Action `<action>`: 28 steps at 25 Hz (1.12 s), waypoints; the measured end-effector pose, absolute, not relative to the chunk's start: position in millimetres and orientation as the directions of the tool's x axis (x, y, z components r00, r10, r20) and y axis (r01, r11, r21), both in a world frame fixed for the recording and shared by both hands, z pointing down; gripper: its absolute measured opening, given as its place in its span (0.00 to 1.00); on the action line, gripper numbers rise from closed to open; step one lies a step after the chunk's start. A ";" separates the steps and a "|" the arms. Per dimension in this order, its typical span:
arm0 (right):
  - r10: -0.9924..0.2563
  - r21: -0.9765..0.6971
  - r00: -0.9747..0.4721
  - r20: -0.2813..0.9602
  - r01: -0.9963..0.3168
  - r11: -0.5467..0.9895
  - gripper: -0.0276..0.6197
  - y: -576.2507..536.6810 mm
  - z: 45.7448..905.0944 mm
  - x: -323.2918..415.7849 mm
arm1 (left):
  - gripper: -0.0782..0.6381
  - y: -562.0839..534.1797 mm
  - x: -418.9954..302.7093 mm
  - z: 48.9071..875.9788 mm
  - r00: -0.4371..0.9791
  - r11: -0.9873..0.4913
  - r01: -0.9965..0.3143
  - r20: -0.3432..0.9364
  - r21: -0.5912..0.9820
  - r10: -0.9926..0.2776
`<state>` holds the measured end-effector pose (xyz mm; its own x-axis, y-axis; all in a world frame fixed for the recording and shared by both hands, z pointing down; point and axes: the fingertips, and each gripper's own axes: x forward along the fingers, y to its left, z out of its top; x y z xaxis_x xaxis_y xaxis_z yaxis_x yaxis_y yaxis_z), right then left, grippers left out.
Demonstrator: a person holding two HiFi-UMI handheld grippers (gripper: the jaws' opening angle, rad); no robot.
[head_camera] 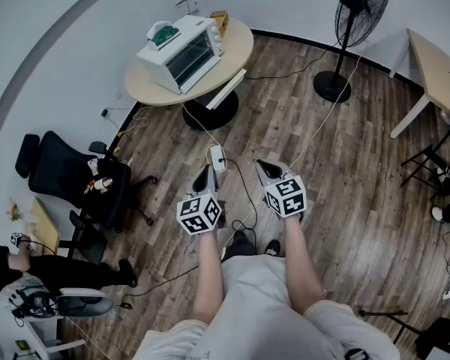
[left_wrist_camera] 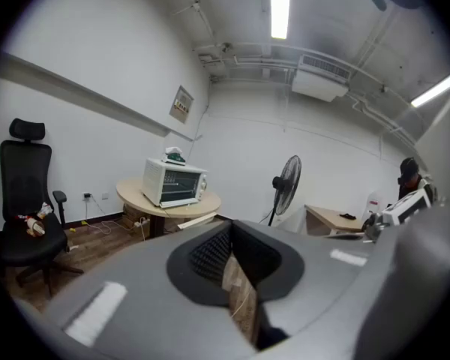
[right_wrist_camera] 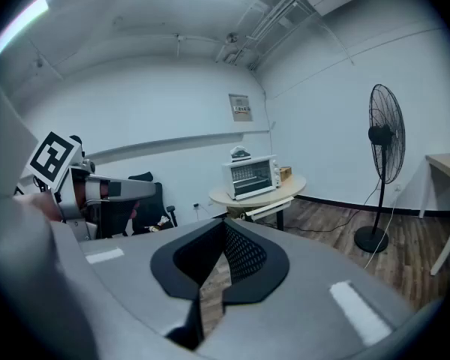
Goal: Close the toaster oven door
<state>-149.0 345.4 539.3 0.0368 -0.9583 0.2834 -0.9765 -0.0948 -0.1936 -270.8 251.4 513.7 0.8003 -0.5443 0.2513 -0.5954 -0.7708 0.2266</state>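
A white toaster oven (head_camera: 181, 51) sits on a round table (head_camera: 240, 40), well away across the room. Nearer, the left gripper (head_camera: 205, 177) and right gripper (head_camera: 268, 169) are clenched empty. This looks like the approach; next, walk over to reach its door.

The standing fan (head_camera: 364, 6) is being cropped by the top edge, the wooden desk (head_camera: 435, 70) by the right edge, and the green item (head_camera: 162, 33) atop the toaster oven (head_camera: 184, 51) is appearing too small to identify.
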 end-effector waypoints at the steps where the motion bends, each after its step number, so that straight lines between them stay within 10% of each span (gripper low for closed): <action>1: -0.958 -0.191 0.041 0.284 -0.977 -0.098 0.04 347.6 539.1 -145.5 | 0.19 251.7 -269.7 512.7 0.799 -0.769 -0.598 0.249 0.226 -0.548; 28: -0.956 -0.223 0.089 0.278 -0.963 -0.155 0.04 273.6 555.3 -40.6 | 0.19 120.2 -230.2 518.5 0.730 -0.694 -0.684 0.240 0.227 -0.641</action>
